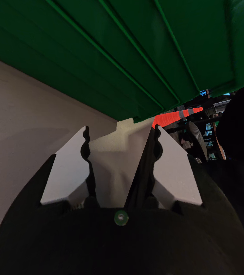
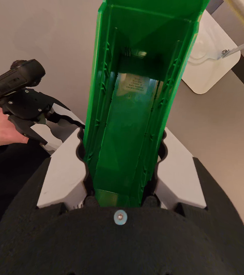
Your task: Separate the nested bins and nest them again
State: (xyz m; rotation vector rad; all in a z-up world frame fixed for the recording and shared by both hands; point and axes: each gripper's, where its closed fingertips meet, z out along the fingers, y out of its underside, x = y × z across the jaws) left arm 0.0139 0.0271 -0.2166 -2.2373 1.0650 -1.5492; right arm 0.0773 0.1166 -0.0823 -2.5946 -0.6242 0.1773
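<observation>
My right gripper (image 2: 122, 148) is clamped on the bin (image 2: 133, 104), one finger (image 2: 65, 168) against each long side wall, so the green trough runs straight out between them with its open inside facing my camera; a pale label (image 2: 134, 86) sits on its floor, and I can't tell whether a second bin is nested in it. My left gripper (image 1: 121, 128) is spread wide with nothing between its fingers (image 1: 72, 166), tips just short of the bin's (image 1: 118, 52) ribbed outer wall, which hangs above and ahead of them. In the right wrist view that gripper (image 2: 79, 126) reaches the bin's left side, with a bare hand (image 2: 1, 129) on its grip. Beneath lies the pale table (image 1: 14, 119); beyond its edge an orange cone (image 1: 174, 116) shows
</observation>
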